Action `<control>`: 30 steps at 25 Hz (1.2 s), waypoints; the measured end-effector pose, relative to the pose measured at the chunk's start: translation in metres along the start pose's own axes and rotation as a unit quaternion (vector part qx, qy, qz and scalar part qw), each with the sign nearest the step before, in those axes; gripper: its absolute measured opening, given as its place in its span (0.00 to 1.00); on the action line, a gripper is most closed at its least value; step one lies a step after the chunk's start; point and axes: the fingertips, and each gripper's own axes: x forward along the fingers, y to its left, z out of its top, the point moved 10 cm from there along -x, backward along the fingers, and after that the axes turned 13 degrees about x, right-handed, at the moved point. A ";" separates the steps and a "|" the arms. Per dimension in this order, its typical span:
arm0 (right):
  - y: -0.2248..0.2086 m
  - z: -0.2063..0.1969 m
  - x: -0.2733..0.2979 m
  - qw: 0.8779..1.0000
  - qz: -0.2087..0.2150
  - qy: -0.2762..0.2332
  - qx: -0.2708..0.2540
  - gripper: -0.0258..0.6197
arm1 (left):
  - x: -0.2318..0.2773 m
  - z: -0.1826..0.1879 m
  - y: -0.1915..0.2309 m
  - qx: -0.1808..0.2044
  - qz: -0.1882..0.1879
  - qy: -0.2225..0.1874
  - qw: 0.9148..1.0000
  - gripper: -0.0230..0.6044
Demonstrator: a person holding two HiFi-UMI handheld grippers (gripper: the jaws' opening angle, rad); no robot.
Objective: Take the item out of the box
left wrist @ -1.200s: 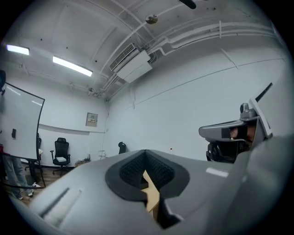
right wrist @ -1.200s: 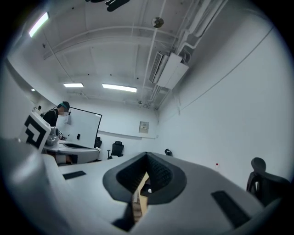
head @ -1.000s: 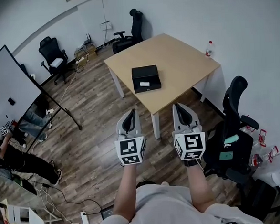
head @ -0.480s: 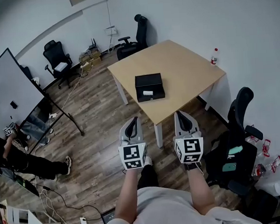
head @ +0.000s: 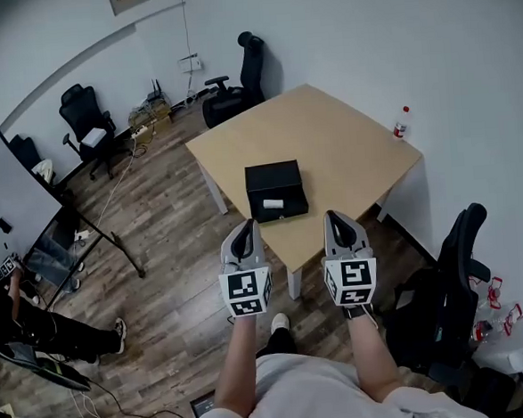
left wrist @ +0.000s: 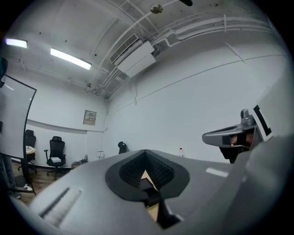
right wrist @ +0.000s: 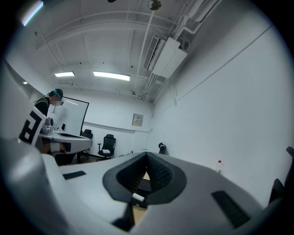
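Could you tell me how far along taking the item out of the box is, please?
Nothing is done yet: the white item lies in the open black box on the table. The left tongs and right tongs are shut and empty, short of the table. Reaching, gripping and lifting remain.

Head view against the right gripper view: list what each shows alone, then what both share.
Only the head view: the whole wooden table, the black box on it with a small white item inside, and the person's forearms. Only the right gripper view: the ceiling lights, the air-conditioning unit, and the right gripper's jaws up close, shut and empty. Both: the bottle by the wall, the left gripper, the office chairs; the gripper view catches a sliver of table through its jaw notch.
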 end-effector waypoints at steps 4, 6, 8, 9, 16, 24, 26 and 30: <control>0.004 0.004 0.056 1.000 0.000 0.004 -0.010 0.06 | 0.048 -0.008 0.028 -0.008 -0.008 -0.006 1.000 0.04; 0.003 0.001 0.082 1.000 -0.002 0.010 -0.014 0.06 | 0.072 -0.014 0.038 -0.010 -0.014 -0.006 1.000 0.05; 0.001 -0.005 0.107 1.000 -0.004 0.015 -0.014 0.06 | 0.093 -0.024 0.049 -0.011 -0.019 -0.003 1.000 0.04; 0.002 -0.008 0.119 1.000 -0.005 0.016 -0.013 0.06 | 0.104 -0.028 0.055 -0.011 -0.021 -0.001 1.000 0.04; 0.015 -0.021 0.196 1.000 -0.008 0.019 -0.021 0.06 | 0.164 -0.052 0.104 -0.010 -0.031 -0.005 0.999 0.04; 0.006 -0.059 0.230 0.997 -0.017 0.067 -0.024 0.06 | 0.202 -0.098 0.101 -0.032 -0.061 0.022 0.997 0.04; 0.002 -0.066 0.242 0.996 -0.018 0.083 -0.022 0.06 | 0.209 -0.105 0.103 -0.035 -0.067 0.031 0.997 0.04; 0.000 -0.079 0.268 0.994 -0.015 0.108 -0.018 0.06 | 0.223 -0.117 0.117 -0.035 -0.067 0.045 0.996 0.05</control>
